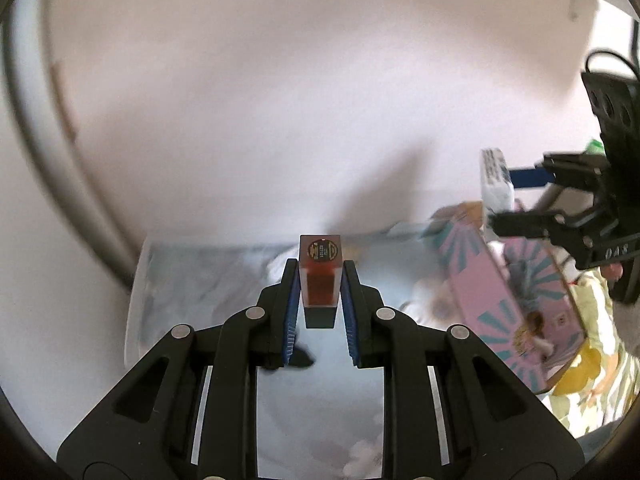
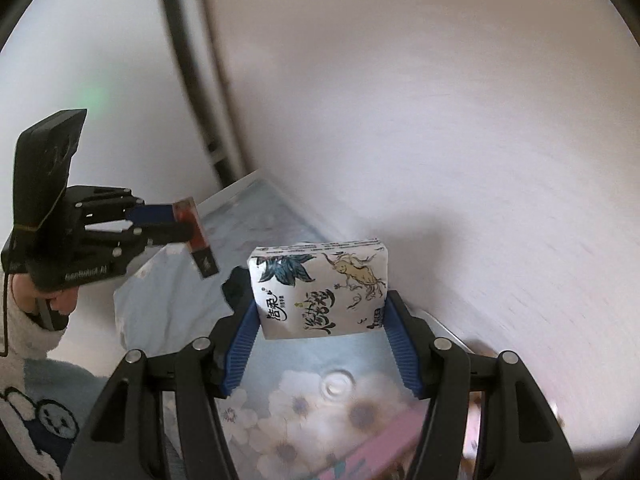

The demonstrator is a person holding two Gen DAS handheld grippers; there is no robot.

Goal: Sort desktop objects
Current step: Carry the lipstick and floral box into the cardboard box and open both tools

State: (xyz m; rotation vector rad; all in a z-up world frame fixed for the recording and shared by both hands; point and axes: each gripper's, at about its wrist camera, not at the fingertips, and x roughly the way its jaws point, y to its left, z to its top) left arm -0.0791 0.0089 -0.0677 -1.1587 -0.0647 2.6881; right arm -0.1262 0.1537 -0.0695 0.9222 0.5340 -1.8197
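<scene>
- The left gripper [image 1: 320,280] is clamped narrowly on a small rectangular bottle of red liquid with a dark cap [image 1: 320,280], held clear above the pale blue floral desk cover [image 1: 200,280].
- The right gripper [image 2: 322,316] stands much wider, its blue pads pressed to both short sides of a white tissue pack printed with blue leaves and black lettering [image 2: 318,290], also lifted off the surface.
- Both loads appear to be in transit, so the step in hand looks like carrying each to its sorting spot.
- Doing it well likely means keeping the bottle level, since the grip sits near one end and the free end could swing; the soft pack may deform, so a steady squeeze and a low set-down seem wise.
- The two tools should stay apart so they do not clash over the crowded right side.
- Only the left wrist view shows the pink box with teal rays [image 1: 516,300] lying on a yellow-flowered cloth, just beside the right gripper.
- Only the right wrist view shows the bottle tilted in the left gripper's tips, the operator's fleecy sleeve [image 2: 24,344] and a small black object [image 2: 236,284] behind the pack.
</scene>
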